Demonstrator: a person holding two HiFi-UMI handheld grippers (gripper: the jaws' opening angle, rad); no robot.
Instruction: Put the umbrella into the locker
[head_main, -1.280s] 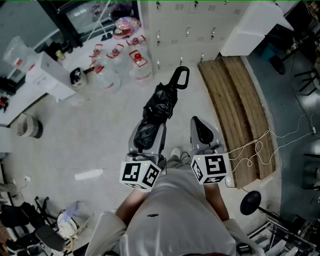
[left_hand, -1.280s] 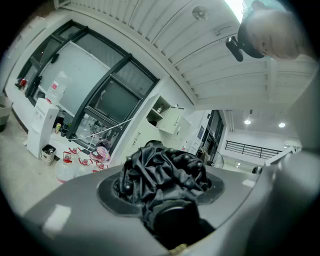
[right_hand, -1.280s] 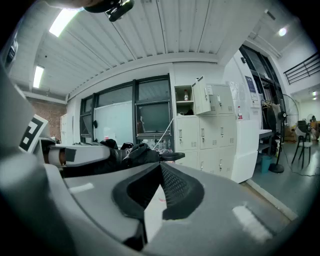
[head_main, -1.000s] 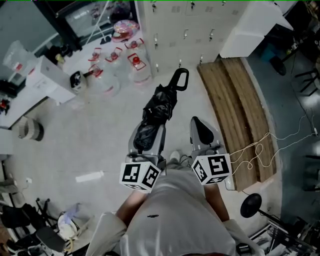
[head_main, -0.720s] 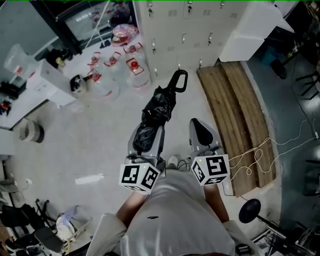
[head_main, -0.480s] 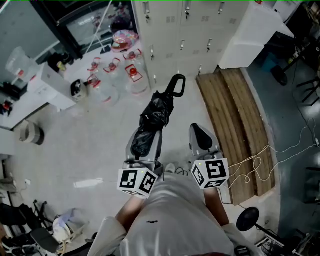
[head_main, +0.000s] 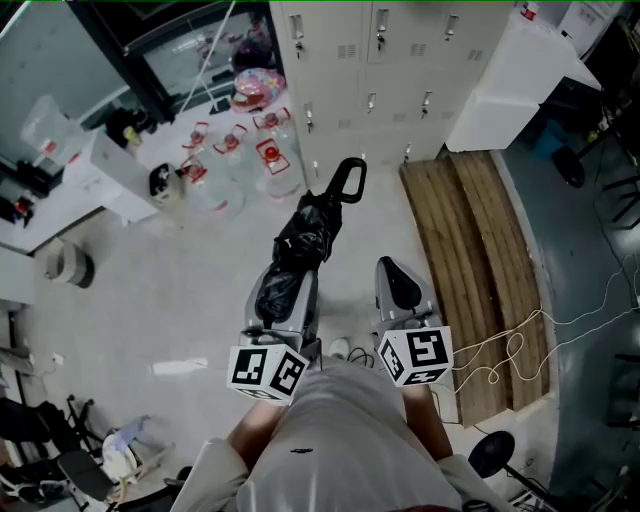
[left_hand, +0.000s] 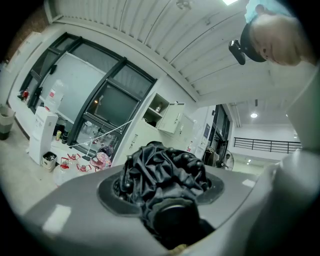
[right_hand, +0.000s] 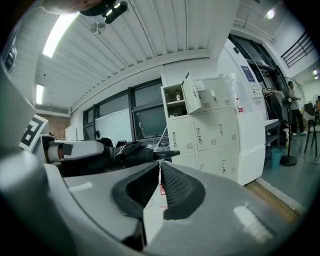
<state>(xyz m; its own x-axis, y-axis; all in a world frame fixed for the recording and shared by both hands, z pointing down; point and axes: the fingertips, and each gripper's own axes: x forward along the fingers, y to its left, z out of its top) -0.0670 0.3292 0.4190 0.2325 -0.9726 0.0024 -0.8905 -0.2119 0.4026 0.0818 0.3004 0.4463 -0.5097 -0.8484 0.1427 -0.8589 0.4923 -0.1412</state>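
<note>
Crinkled, glossy black cloth umbrella (head_main: 303, 238); matt wooden planks (head_main: 475, 255).

- Left gripper (left_hand: 161, 190): grey jaws closed on a bundle, one pad on either side of it.
- Umbrella (left_hand: 155, 167): black, folded, crumpled fabric with small round rib tips, held between the pads and pointing away from the camera.
- Lockers (left_hand: 172, 122): pale, beyond the umbrella, one upper door open.
- Windows (left_hand: 100, 100): large, dark-framed, at left.
- Water jugs (left_hand: 67, 164): clear with red tops, on the floor under the windows.
- White cabinet (left_hand: 40, 135): upright, far left.
- Ceiling (left_hand: 165, 30): white, slatted.
</note>
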